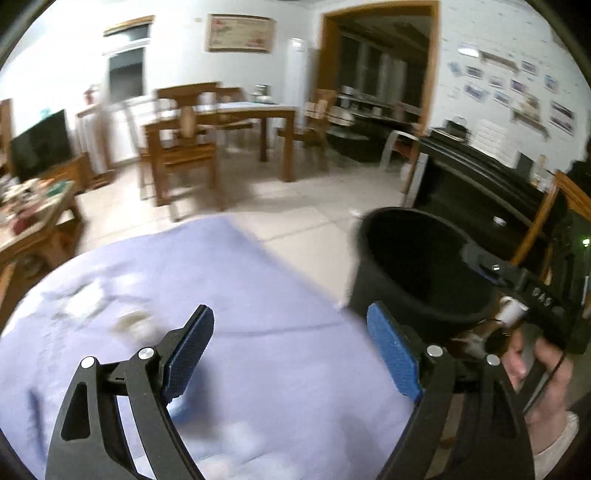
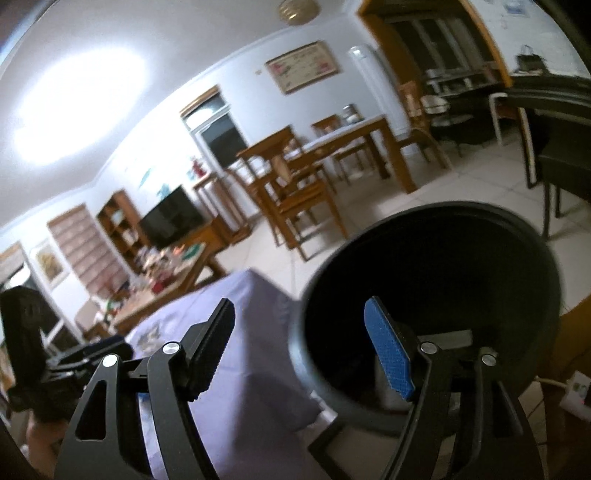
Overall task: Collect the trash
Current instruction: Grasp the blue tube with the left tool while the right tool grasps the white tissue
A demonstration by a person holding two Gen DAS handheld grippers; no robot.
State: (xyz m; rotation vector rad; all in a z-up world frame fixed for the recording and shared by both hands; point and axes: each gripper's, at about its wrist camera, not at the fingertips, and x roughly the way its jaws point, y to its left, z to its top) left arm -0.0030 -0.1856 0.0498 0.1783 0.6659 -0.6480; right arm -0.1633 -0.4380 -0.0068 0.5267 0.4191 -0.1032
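Beside the lilac-covered surface point(image 1: 258, 350), at its right edge: one black round bin point(image 1: 417, 266), plastic, deep, plain thick rim, interior dark and its contents not discernible. It stands lower than the cloth top, against the cloth's hanging corner in the right wrist view point(image 2: 436, 295).

On the cloth, left part: pale crumpled scraps point(image 1: 129, 321), blurred, kind not determinable.

Left hand-held gripper point(image 1: 291, 350): jaws spread wide, nothing between them, blue textured pads point(image 1: 391, 354) facing inward; held above the cloth, angled downward, its right finger overlapping the bin's near rim in view.

Right hand-held gripper point(image 2: 303, 350): jaws also spread wide, empty; right pad set over the bin's mouth, left finger over the cloth corner. Seen from the left wrist camera, a hand point(image 1: 543, 384) with a pale cuff grips its black handle just beside the bin.

Writing: white characters on that black body, too small and skewed to read reliably.

Surroundings: pale tiled floor point(image 1: 295, 206), wooden dining table point(image 1: 240, 114) with chairs, television point(image 1: 40, 144), framed picture point(image 1: 240, 33) on white wall, cluttered low wooden table point(image 1: 33, 210).
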